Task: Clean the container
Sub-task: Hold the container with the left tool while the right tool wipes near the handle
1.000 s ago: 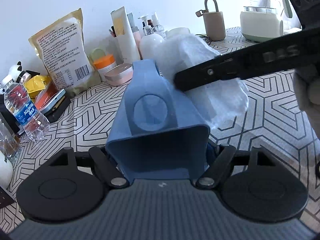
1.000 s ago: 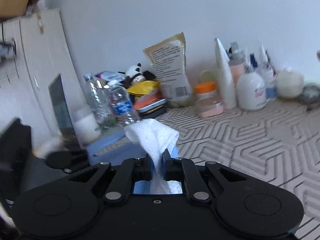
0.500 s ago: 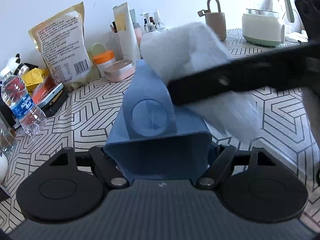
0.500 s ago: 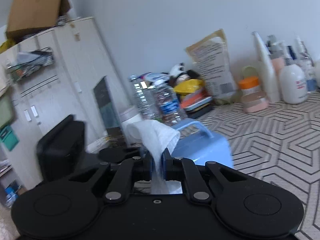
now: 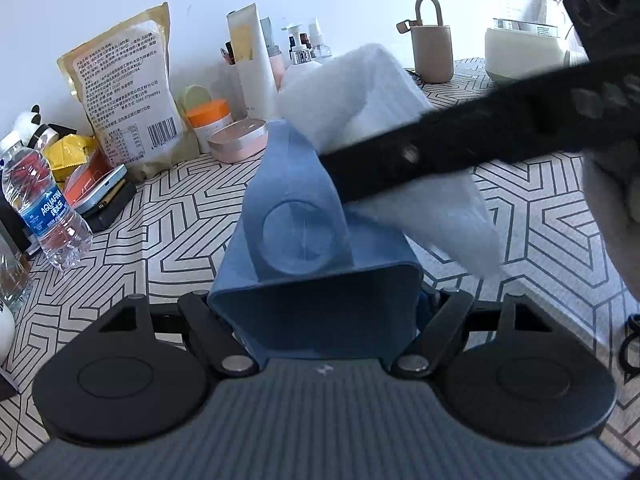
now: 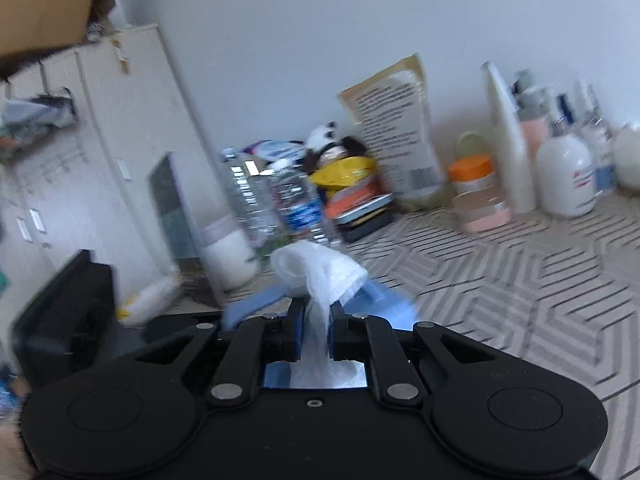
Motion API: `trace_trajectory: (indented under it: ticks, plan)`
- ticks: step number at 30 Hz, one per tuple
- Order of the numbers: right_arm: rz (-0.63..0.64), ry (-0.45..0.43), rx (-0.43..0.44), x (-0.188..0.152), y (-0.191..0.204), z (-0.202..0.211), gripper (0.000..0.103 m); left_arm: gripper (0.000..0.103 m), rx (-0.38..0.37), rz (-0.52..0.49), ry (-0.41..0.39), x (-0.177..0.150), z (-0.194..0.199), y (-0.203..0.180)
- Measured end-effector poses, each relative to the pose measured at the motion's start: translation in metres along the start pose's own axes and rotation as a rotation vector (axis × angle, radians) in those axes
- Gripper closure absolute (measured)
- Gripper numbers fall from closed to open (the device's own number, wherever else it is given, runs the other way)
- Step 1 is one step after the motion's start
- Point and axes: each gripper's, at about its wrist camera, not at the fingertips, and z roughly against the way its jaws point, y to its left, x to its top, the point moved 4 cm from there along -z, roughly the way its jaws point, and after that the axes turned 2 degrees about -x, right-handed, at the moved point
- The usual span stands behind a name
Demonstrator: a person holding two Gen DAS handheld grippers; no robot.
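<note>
My left gripper (image 5: 316,312) is shut on a blue plastic container (image 5: 296,216), gripping its near end; the container's far end with a round recess points toward the wall. A crumpled white wipe (image 5: 360,84) lies against the container's upper right side, brought in from the right by a black finger (image 5: 440,152) of the right gripper. In the right wrist view the right gripper (image 6: 316,320) has the white wipe (image 6: 316,268) between its pads. Its jaws are opening slightly, and the pads still touch the wipe. The blue container (image 6: 384,304) lies just beyond the fingertips.
A patterned tablecloth (image 5: 540,220) covers the table. Along the wall stand a food pouch (image 5: 124,92), an orange-lidded jar (image 5: 208,120), a pink case (image 5: 238,144), lotion bottles (image 5: 256,60), a beige mug (image 5: 434,52) and a kettle (image 5: 524,28). Water bottles (image 5: 44,208) stand at left.
The right gripper has swung left with the wipe, sliding it over the container's far end. Its jaws stand slightly wider apart. The left gripper keeps the container still.
</note>
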Motion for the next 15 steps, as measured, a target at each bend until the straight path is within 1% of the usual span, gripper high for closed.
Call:
trace_trajectory:
  ticks: [3, 6, 10, 11, 15]
  plan:
    - [-0.017, 0.008, 0.071, -0.0066, 0.0065, 0.0031, 0.089, 0.026, -0.001, 0.003, 0.000, 0.0005, 0.0003, 0.0004]
    - [-0.056, 0.016, 0.114, -0.0093, 0.0053, 0.0041, 0.089, 0.026, 0.002, 0.004, -0.001, 0.0006, 0.0007, 0.0007]
    - [-0.057, 0.016, 0.128, -0.0110, 0.0074, 0.0043, 0.089, 0.026, 0.003, 0.003, -0.001, 0.0009, 0.0007, 0.0010]
    - [-0.054, 0.016, 0.125, -0.0106, 0.0069, 0.0044, 0.091, 0.026, 0.005, -0.001, -0.001, 0.0010, 0.0008, 0.0006]
    - [-0.065, -0.007, 0.061, -0.0079, -0.0008, 0.0077, 0.092, 0.026, 0.012, -0.014, -0.004, 0.0015, 0.0013, -0.0006]
